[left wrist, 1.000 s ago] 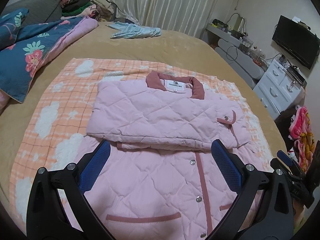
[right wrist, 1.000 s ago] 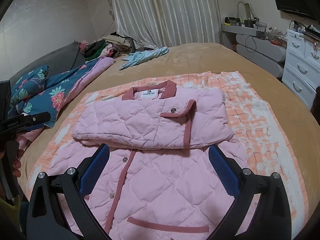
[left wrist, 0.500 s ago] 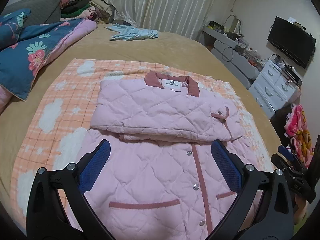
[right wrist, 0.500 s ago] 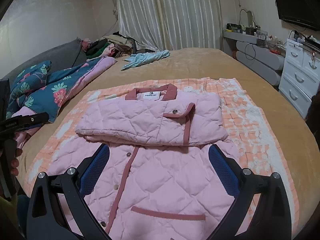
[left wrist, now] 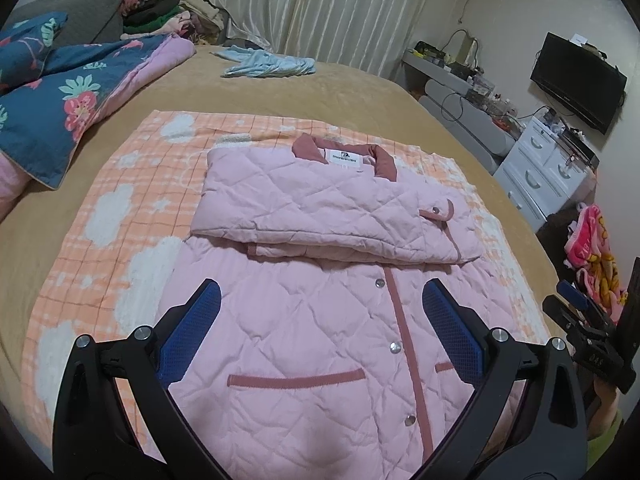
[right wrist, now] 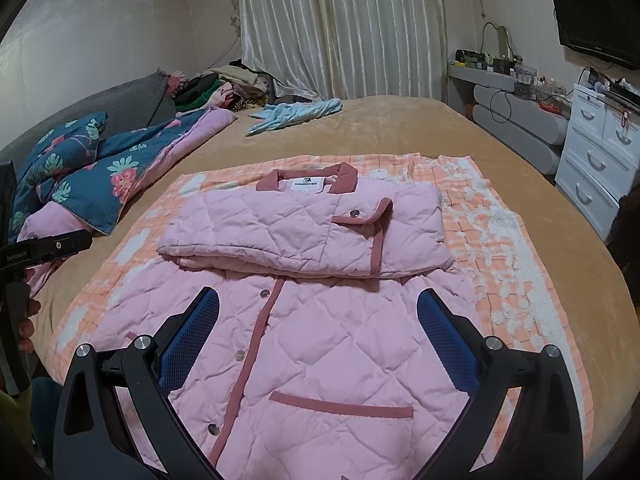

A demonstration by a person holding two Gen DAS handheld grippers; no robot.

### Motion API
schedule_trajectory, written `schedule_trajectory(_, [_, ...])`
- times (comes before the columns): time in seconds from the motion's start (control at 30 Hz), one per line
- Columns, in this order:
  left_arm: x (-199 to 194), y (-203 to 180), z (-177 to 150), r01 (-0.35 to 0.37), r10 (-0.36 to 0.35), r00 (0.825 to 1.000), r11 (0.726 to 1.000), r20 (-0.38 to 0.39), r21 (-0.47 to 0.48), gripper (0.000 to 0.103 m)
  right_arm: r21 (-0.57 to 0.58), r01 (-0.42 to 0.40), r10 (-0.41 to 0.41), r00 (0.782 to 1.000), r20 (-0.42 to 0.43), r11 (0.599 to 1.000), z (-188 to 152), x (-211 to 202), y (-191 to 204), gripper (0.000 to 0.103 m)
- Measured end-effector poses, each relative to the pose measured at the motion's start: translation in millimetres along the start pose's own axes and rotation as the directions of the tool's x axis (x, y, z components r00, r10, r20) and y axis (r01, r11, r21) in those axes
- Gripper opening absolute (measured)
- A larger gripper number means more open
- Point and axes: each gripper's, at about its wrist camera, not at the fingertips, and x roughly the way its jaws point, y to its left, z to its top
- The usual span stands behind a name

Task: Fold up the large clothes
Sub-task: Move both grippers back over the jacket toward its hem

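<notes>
Pink quilted jacket (left wrist: 320,320) lies front-up on the orange checked blanket (left wrist: 100,240) spread over the tan bed (left wrist: 340,92), its collar (left wrist: 344,156) pointing toward the curtains (left wrist: 320,12). The sleeves and upper part are folded across the chest into a thick band, while the lower half with the snap placket and trimmed pockets stays flat and reaches toward you.

Your left claw (left wrist: 320,316) hovers above the lower half of the jacket, its blue-padded fingers (left wrist: 192,332) spread wide and holding nothing. Your right claw (right wrist: 318,316) hangs over the same lower panel from the other side, also spread wide and empty. In the right wrist view you can see your left hand (right wrist: 26,320) on its handle at the frame's left edge.

Beyond the jacket, a floral quilt (right wrist: 88,168) is bunched at the bed's far left, and a light blue garment (right wrist: 296,114) lies near the curtains. A white dresser (right wrist: 600,152) stands to the right of the bed.
</notes>
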Motion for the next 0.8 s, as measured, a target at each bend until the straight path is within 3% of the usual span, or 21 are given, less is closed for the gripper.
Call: schedule_trajectory(0.8, [2, 35, -60, -0.035, 0.034, 0.998, 0.999, -0.054, -0.009, 0.095, -0.043, 0.045, -0.048, 0.996, -0.079, 0.998, -46, -6, 4, 0.099])
